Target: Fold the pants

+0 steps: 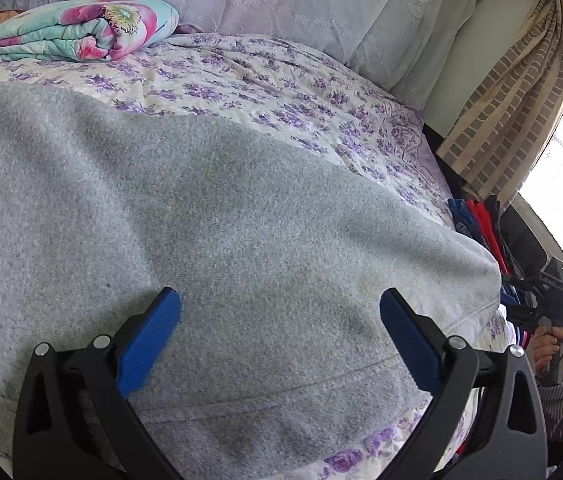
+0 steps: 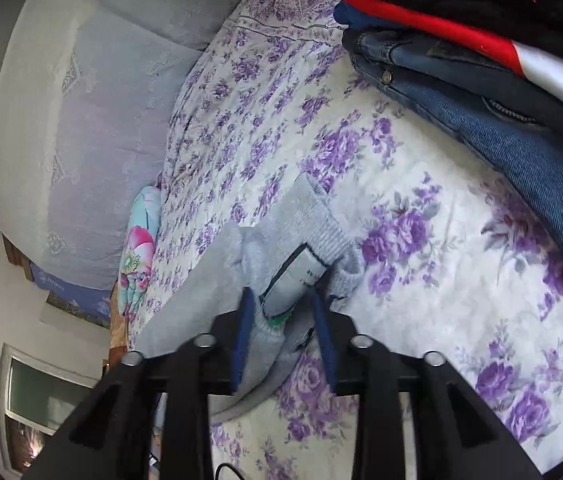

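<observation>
**Waistband corner sits loose between half-parted fingers**

The grey fleece pants (image 1: 209, 216) lie spread across the bed with the purple-flowered sheet (image 1: 265, 80), filling the near and left part of the left wrist view. The left gripper (image 1: 280, 312) hovers over the cloth with its blue fingers (image 1: 149, 344) spread wide and nothing between them.

In the right wrist view the right gripper (image 2: 281, 312) has its fingers about halfway apart around a bunched corner of the pants, at the ribbed waistband (image 2: 317, 216), where a white care label (image 2: 301, 276) shows. The cloth lies between the pads, but I cannot tell that they press on it.

The risk, as I judge it, is that this corner drops out if the hand lifts before the fingers close, which would leave the fold crooked. The bunched layers may also mean only the label or one layer gets caught. A stack of folded jeans and red and blue clothes (image 2: 481, 80) lies close on the right, and a wide swing could drag it
</observation>
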`<state>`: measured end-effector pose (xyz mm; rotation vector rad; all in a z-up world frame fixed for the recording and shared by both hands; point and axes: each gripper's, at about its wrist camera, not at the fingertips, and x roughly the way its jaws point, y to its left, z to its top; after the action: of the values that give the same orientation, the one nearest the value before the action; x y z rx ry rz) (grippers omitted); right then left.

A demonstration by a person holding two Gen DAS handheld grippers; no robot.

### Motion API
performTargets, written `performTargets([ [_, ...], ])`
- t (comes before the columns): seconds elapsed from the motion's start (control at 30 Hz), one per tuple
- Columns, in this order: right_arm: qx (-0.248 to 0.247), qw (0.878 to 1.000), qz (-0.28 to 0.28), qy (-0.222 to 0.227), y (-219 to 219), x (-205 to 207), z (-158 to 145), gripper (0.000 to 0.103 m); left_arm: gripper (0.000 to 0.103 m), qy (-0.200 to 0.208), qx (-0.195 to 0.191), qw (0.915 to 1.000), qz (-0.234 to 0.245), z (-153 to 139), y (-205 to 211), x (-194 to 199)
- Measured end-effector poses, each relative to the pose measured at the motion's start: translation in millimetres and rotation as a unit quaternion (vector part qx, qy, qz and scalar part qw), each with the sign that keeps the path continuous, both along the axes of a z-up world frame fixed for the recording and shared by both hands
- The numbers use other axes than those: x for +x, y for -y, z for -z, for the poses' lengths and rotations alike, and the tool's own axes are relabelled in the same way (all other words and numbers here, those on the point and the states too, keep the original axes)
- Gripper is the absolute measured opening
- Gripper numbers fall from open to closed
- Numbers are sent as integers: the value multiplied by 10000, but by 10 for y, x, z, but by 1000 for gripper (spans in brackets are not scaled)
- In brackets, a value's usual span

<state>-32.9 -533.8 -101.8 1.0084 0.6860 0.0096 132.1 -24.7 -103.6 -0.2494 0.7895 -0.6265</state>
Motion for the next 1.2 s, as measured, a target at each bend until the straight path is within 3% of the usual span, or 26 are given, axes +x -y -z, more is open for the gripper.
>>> performTargets([
  [0.07,-156,9998,-105,-15,-91,-64,-32,56,98,0,7,10000,-3,1,-3,1],
  [0.13,-52,9997,-209,-60,-166,-93,24,66,98,-1,1,10000,6,4,-11,2],
  [0.2,161,9996,-153,-149,-220,-80,130,86,98,-3,7,10000,5,4,-6,0],
  [0.3,267,9996,96,55,-242,-6,164,100,98,1,78,10000,3,7,6,-5],
  [0.4,413,9983,411,67,-228,144,183,100,98,25,171,9998,16,5,19,-28],
  [0.53,414,9975,313,481,-168,367,202,100,98,58,288,9996,55,8,32,-63],
  [0.57,386,9971,332,572,-168,389,160,96,98,65,343,9994,68,9,41,-73],
  [0.6,338,9962,303,749,-160,390,78,85,98,77,414,9991,85,12,55,-89],
  [0.63,291,9944,219,996,-121,388,-23,50,98,97,499,9987,104,14,68,-106],
  [0.67,232,9915,130,1274,-77,354,-136,26,98,123,577,9982,118,16,78,-127],
  [0.73,-143,9900,226,1384,21,252,-302,21,98,194,721,9971,136,16,97,-174],
  [0.8,-431,9938,359,965,140,193,-219,21,98,261,844,9960,142,17,115,-221],
  [0.87,-467,9960,554,518,211,67,-44,26,98,309,934,9951,85,-7,134,-257],
  [0.97,-706,9941,543,627,77,-97,-51,63,98,228,697,9971,191,-84,173,-291],
  [1.07,-1598,9818,108,1018,-317,-2,-371,63,98,128,364,9979,512,-169,327,-278],
  [1.2,-2164,9633,-993,1239,-910,433,-573,84,98,120,855,9941,656,-97,675,-262],
])
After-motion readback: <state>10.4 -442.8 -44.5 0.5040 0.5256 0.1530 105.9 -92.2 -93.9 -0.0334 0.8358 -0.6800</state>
